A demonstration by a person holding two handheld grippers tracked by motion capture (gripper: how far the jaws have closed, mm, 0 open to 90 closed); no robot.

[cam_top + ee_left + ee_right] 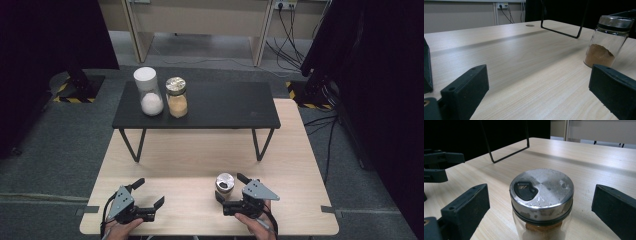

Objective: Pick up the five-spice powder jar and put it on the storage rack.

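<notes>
Standing upright on the counter point(190, 165), a small glass jar point(224, 185) with a metal shaker lid point(542, 188) is seen between the fingers point(466, 207) of the right gripper point(229, 187). Its long axis is vertical, with the lid turned upward and the base set on the wood. A dark pouring opening point(525, 190) is cut into the lid; in the right gripper view it lies toward the left-hand finger. Brown powder point(599, 55) is heaped in the bottom of the jar.

The right gripper's fingers are spread wide, one on each side of the jar, and a clear gap is left on both sides; no contact with the glass is shown. The lid sits at about the height of the fingertips in the right gripper view.

The left gripper point(149, 192) is also held with its fingers point(465, 87) wide apart, and nothing is held between them but bare counter. From the left gripper view, the jar is seen beyond the right-hand finger, just past its tip and outside the gap.

Farther ahead of both pairs of fingers, a black shelf point(220, 107) on wire legs is set on the counter, and two larger jars are carried on it: one with white contents point(149, 91) and one with tan contents point(177, 97), just beside each other.
</notes>
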